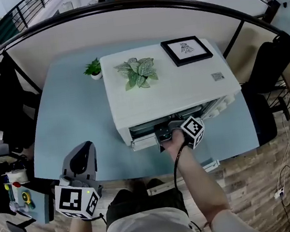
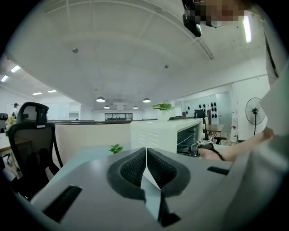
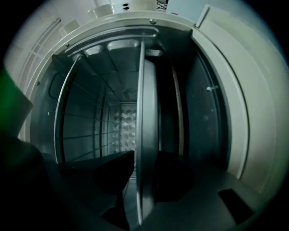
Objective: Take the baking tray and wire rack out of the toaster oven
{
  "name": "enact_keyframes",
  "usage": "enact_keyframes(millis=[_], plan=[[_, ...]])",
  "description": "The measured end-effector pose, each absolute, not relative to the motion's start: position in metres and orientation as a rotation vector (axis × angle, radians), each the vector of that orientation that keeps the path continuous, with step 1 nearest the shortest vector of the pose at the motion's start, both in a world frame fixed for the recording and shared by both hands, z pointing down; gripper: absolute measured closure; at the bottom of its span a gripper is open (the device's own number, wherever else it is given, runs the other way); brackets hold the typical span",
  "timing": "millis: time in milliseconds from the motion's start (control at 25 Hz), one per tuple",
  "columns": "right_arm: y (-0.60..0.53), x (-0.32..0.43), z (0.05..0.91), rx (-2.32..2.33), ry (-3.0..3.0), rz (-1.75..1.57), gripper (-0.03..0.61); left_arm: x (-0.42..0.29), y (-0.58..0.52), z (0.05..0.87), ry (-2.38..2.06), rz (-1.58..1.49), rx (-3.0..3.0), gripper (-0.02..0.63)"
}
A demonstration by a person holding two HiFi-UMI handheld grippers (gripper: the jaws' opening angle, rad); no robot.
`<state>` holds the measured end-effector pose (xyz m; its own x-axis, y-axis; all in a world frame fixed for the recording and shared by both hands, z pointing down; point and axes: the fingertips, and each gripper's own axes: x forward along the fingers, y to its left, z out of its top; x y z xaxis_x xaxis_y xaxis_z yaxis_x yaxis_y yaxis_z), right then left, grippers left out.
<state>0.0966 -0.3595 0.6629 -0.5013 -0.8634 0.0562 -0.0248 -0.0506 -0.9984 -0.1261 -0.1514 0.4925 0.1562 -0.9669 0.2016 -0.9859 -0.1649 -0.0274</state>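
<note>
The white toaster oven (image 1: pixel 172 82) stands on the pale blue table (image 1: pixel 71 117) with its front open toward me. My right gripper (image 1: pixel 165 132) reaches level into the opening. In the right gripper view, rolled on its side, the baking tray (image 3: pixel 146 113) runs edge-on between the two pads, which press on its front rim; the gripper (image 3: pixel 144 158) is shut on it. The wire rack (image 3: pixel 67 117) sits in the oven to the tray's left in that view. My left gripper (image 1: pixel 83 152) hovers over the table's near edge, left of the oven, shut and empty (image 2: pixel 146 151).
A leafy plant (image 1: pixel 138 72) and a framed picture (image 1: pixel 186 49) lie on top of the oven. A small potted plant (image 1: pixel 93 68) stands on the table behind it. A black office chair (image 2: pixel 31 135) is at the left; another chair (image 1: pixel 276 63) at the right.
</note>
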Motion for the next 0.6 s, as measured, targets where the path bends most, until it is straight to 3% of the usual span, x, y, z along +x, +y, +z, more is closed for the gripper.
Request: enact_keyframes(millis=[80,160,600], plan=[[-0.360,0.096,0.666,-0.981,1.556,-1.634,0.459,-0.129,-0.147,0.494,-1.963,0.260,2.294,0.601],[-0.358,0.098,0.672,-0.998,1.531,-1.648,0.540,-0.131,-0.142,0.497,-1.968,0.259,2.289,0.601],[-0.321,0.113,0.679,-1.053,1.467,-1.713,0.571,-0.134,-0.132,0.481,-1.912,0.183,2.253,0.601]])
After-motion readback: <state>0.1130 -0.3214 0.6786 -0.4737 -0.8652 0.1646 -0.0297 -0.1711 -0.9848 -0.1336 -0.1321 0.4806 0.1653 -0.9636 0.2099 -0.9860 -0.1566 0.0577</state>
